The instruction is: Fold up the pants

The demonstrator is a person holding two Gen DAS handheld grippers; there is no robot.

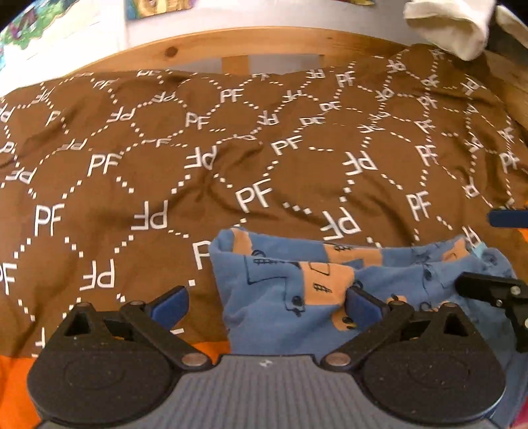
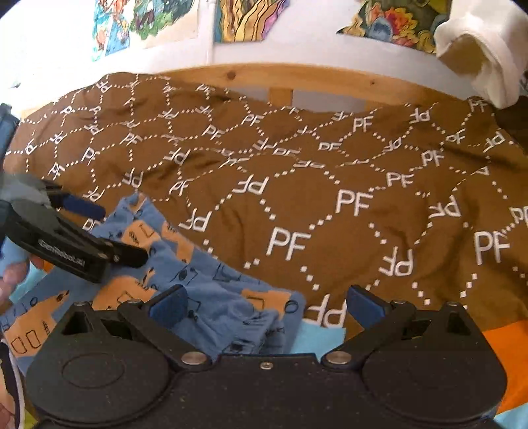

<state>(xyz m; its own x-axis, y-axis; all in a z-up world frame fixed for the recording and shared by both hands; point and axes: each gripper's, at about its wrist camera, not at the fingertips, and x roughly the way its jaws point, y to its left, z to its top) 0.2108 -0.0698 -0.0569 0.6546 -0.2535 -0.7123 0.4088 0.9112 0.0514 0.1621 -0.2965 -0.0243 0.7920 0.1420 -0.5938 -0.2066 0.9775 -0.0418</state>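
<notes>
The pants (image 1: 290,280) are small, blue with orange patches and dark drawings, and lie bunched on a brown bedspread (image 1: 165,165) printed with white "PF". My left gripper (image 1: 267,305) is open just above their near left part, holding nothing. In the right wrist view the pants (image 2: 204,283) lie at the lower left. My right gripper (image 2: 264,305) is open over their right end, holding nothing. The left gripper's fingers (image 2: 82,206) show at the left edge of that view. The right gripper's fingers (image 1: 488,287) show at the right edge of the left wrist view.
A wooden bed rail (image 1: 264,39) runs along the far side under a white wall with colourful pictures (image 2: 244,19). A white cloth (image 2: 488,56) hangs at the upper right. An orange sheet (image 1: 13,379) and a light blue patch (image 2: 316,340) show near the front edge.
</notes>
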